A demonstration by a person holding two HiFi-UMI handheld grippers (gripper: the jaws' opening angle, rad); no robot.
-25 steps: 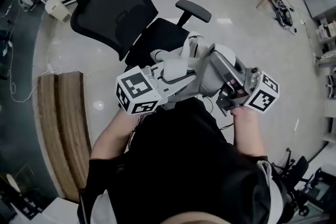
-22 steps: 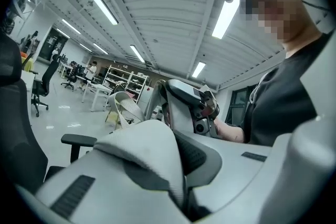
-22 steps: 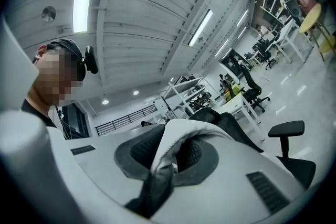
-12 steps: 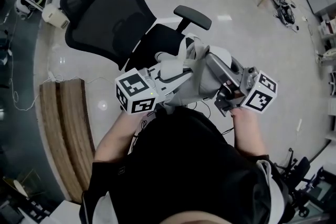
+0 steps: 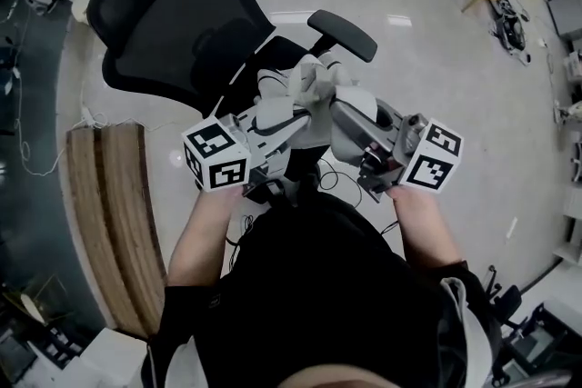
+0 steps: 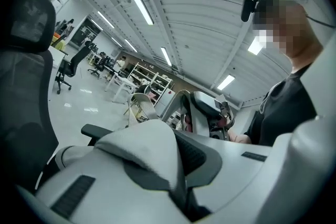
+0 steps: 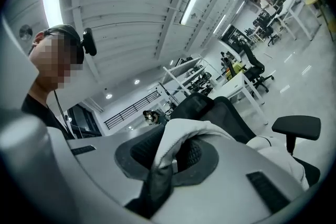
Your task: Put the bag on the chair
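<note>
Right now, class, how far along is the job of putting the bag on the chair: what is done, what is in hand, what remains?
Done: the white bag is picked up, with the left gripper and the right gripper both shut on its fabric. In hand: it is held above the seat of the black office chair. Left: lower it onto the seat and open both grippers.

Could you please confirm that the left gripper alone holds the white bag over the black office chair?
Not quite: both hold it. The right gripper view shows the right gripper also shut on the white bag, over the black office chair.
</note>
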